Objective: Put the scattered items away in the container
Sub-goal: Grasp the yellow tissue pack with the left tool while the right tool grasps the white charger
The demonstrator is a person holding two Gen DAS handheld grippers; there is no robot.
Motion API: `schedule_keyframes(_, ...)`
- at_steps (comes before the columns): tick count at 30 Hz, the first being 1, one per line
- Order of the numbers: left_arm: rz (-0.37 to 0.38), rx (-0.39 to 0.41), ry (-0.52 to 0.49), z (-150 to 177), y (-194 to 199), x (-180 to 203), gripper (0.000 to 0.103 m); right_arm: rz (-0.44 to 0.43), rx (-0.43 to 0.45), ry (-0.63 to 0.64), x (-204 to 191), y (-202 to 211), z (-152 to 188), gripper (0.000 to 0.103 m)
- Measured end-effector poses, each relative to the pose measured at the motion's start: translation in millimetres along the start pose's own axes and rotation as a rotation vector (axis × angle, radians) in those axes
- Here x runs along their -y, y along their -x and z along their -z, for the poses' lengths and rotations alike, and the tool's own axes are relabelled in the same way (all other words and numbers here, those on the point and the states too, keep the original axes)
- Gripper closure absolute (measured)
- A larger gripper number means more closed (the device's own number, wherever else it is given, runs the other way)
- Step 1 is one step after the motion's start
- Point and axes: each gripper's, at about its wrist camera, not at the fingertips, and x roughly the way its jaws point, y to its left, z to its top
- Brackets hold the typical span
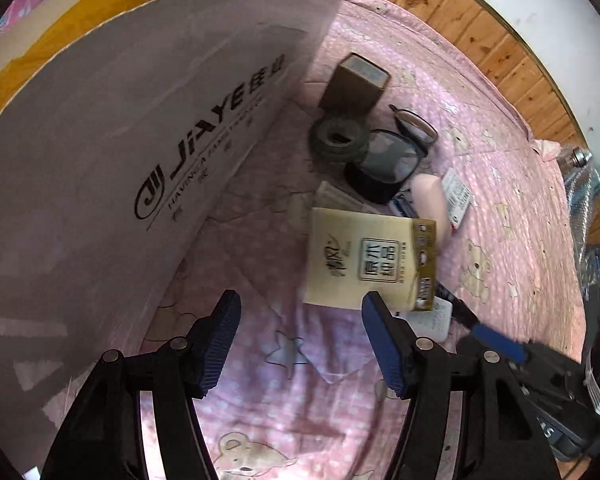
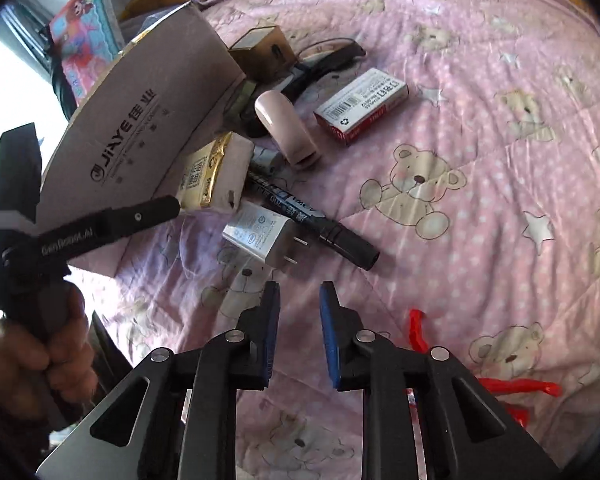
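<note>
1. Blue-padded fingers of the left claw (image 1: pixel 302 320) stand spread wide and released over the pink quilt (image 1: pixel 500 184), gripping nothing; the right fingertip sits at the near edge of the tissue pack (image 1: pixel 370 260).
2. Bare quilt lies between the left fingers, and the cardboard box (image 1: pixel 112 168) wall rises close on their left, leaving a narrow lane.
3. Seen from the right wrist, a hand (image 2: pixel 40 356) grips the left tool's handle low beside the box (image 2: pixel 140 120), its arm reaching to the tissue pack (image 2: pixel 214 172).
4. Blue pads of the right claw (image 2: pixel 299 292) are parted by a slim gap, released and empty, just short of the white charger (image 2: pixel 262 234) prongs.
5. Behind the charger a black marker (image 2: pixel 320 224) lies slantwise; a pink case (image 2: pixel 288 128) and a red-and-white box (image 2: pixel 362 106) lie farther off.
6. To the right the quilt (image 2: pixel 480 140) is open; red clips (image 2: pixel 516 386) lie near the right claw's right side.
7. All items lie on the quilt outside the box.
</note>
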Motion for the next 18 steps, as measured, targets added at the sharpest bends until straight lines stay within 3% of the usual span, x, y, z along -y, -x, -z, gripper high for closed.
schedule_keyframes(2, 0.024, 0.008, 0.032, -2.5, 2.6, -6.3, 0.039, -0.012, 0.057, 0.033, -9.3, 10.1, -0.5, 0.077)
schedule_keyframes(4, 0.064, 0.014, 0.03, -8.6, 2.8, -4.2, 0.039, -0.064, 0.099, 0.078, -22.5, 10.4, -8.0, 0.066)
schedule_keyframes(8, 0.086, 0.043, 0.029, -20.4, -5.7, 1.5, 0.039, -0.087, 0.052, 0.128, -37.6, -21.7, -19.0, 0.065)
schedule_keyframes(9, 0.127, 0.038, 0.018, -19.6, -9.0, 4.5, 0.039, -0.07, 0.077, 0.118, -33.6, -19.2, -21.5, 0.065)
schedule_keyframes(11, 0.227, -0.028, -0.042, -12.7, -15.0, 16.8, 0.038, 0.078, 0.085, 0.06, -15.0, -15.0, -25.0, 0.067)
schedule_keyframes(13, 0.34, -0.092, -0.155, -2.8, -8.2, 34.4, 0.038, 0.074, 0.101, -0.027, 9.9, -1.4, -22.4, 0.063)
schedule_keyframes(14, 0.343, -0.086, -0.211, 2.0, -0.3, 41.2, 0.038, 0.051, 0.097, -0.054, 18.6, 2.8, -20.4, 0.063)
schedule_keyframes(18, 0.198, 0.048, -0.354, -0.4, 19.6, 52.9, 0.037, -0.032, 0.082, 0.027, 4.7, 15.1, -16.2, 0.063)
